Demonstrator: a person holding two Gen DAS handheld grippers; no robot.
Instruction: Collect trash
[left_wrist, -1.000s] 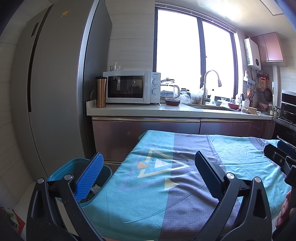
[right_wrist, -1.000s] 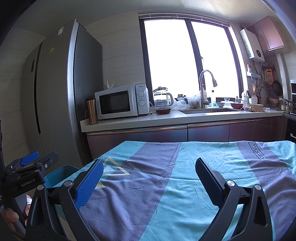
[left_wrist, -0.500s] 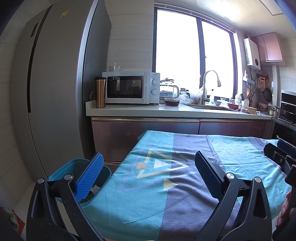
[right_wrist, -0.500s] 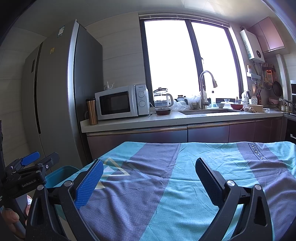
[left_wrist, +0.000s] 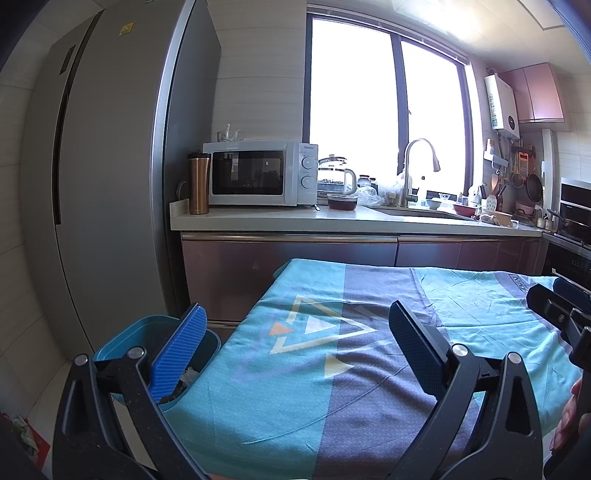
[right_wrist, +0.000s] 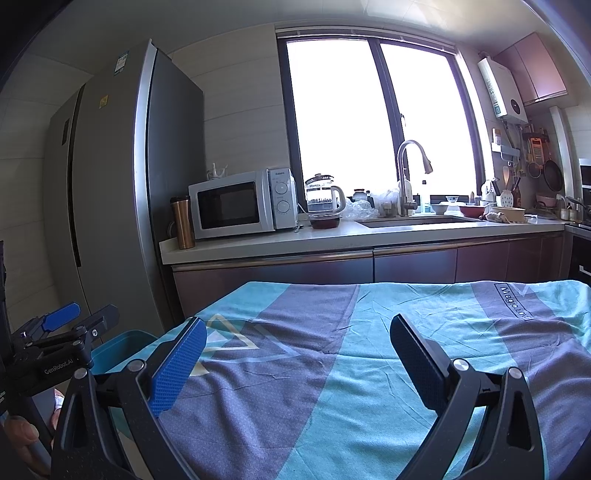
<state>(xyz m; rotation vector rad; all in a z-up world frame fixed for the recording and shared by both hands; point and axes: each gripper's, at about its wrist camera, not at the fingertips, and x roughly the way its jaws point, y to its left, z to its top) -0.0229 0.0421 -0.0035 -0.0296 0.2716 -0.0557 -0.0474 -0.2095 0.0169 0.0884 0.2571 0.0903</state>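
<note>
Meanwhile, both the left gripper (left_wrist: 295, 341) and right gripper (right_wrist: 297, 349) are hovering spread and empty over the bare tabletop (right_wrist: 369, 332); the teal bin (left_wrist: 122, 332) is waiting left, so scanning for leftovers seems wise.

Table covered by teal-and-grey cloth (left_wrist: 295, 387); teal bin (left_wrist: 122, 334) on floor beside it

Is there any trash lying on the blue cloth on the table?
No, the blue patterned cloth is bare between the open right gripper, and the only scraps visible sit in the teal bin beside the table.
</note>
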